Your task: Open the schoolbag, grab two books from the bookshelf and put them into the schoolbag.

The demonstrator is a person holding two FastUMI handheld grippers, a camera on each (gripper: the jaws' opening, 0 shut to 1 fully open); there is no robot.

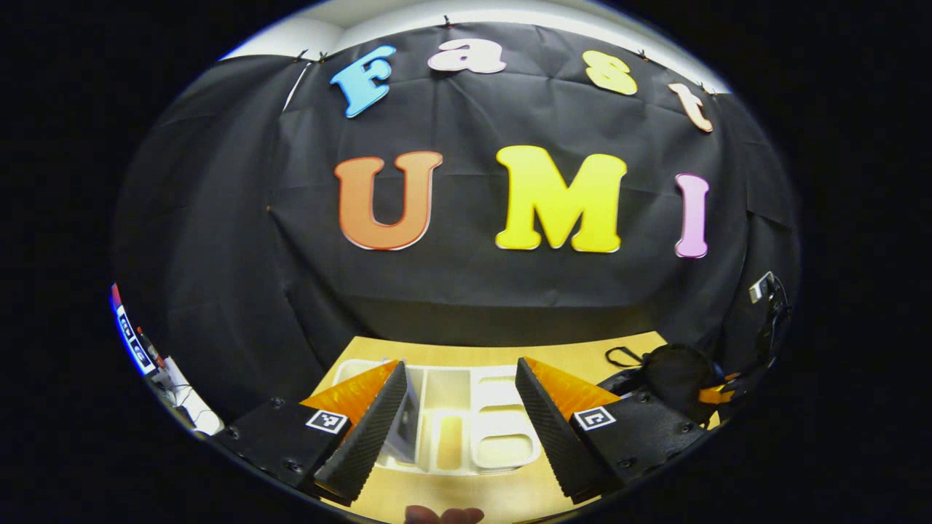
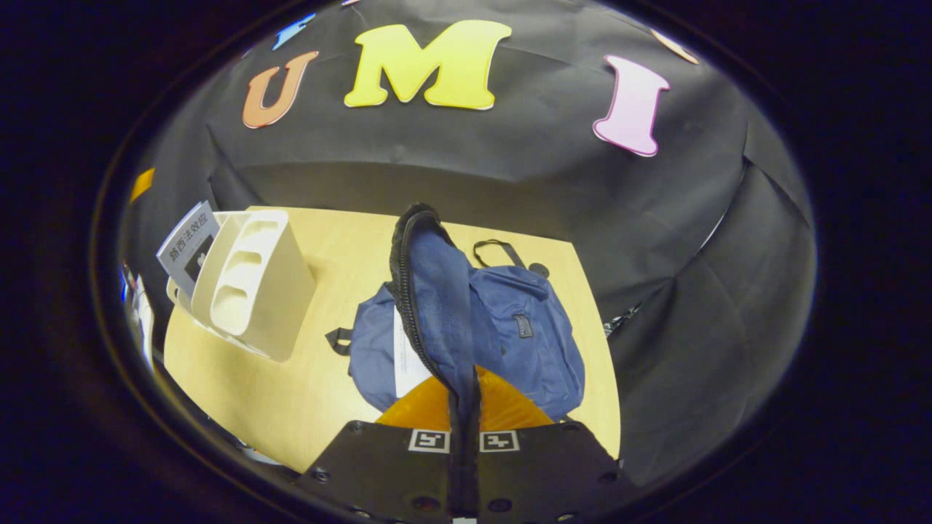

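In the right gripper view the blue schoolbag lies on the wooden table. My right gripper is shut on its zippered flap and holds it lifted, so the bag gapes. Something white and flat, like a book, shows inside the opening. To the left stands the white bookshelf with one book leaning in it. In the left gripper view my left gripper is open just above the bookshelf. A book stands by its left finger, untouched.
The table's far edge meets the black cloth wall. In the left gripper view the schoolbag appears dark at the right, with gear above it. A person's fingertips show at the bottom edge.
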